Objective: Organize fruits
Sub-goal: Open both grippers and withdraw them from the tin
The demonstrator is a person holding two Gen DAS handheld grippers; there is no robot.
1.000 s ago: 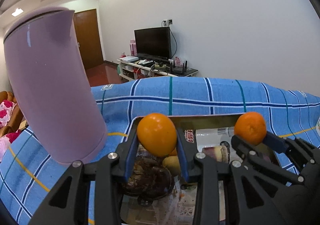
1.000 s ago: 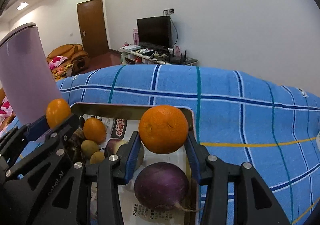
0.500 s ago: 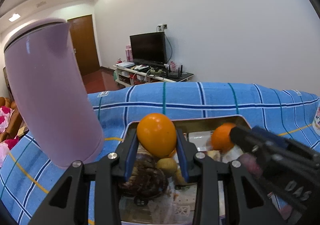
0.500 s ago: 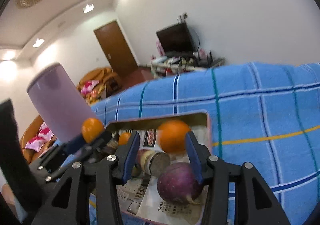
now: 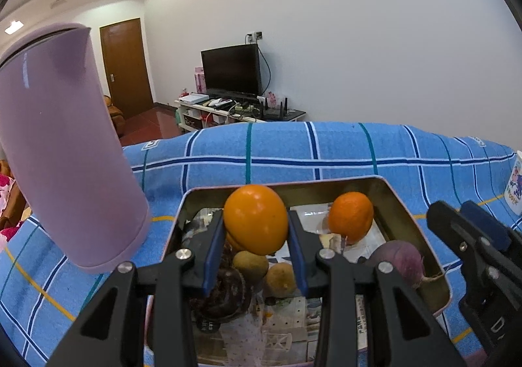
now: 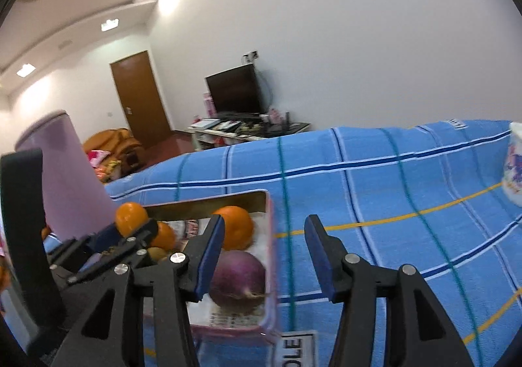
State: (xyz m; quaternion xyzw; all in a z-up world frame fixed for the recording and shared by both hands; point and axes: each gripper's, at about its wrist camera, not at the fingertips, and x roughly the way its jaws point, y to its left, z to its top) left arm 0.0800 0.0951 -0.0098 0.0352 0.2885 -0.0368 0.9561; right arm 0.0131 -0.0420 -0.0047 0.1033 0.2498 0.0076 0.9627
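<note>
My left gripper [image 5: 256, 236] is shut on a smooth orange [image 5: 256, 220], held just above the near left part of a metal tin tray [image 5: 421, 226]. A second orange [image 5: 350, 216] lies in the tray's far right corner, beside a round purple fruit [image 5: 399, 261]. Two kiwis [image 5: 249, 265] and a dark lumpy item [image 5: 225, 295] sit below the held orange. My right gripper [image 6: 264, 256] hovers at the tray's right rim [image 6: 270, 236]; its jaws are opening with nothing between them. In its view the loose orange [image 6: 236, 231] and the purple fruit [image 6: 236, 279] lie left of the gap.
A tall lilac cylinder [image 5: 65, 145] stands on the blue checked cloth [image 5: 326, 151] close to the tray's left side. A printed white mug [image 6: 514, 164] stands at the far right. Printed paper lines the tray.
The right gripper let go of its orange, which now lies in the tray's far right corner, and drew back to the right with its jaws wider. The left gripper kept its orange, nearly still.
</note>
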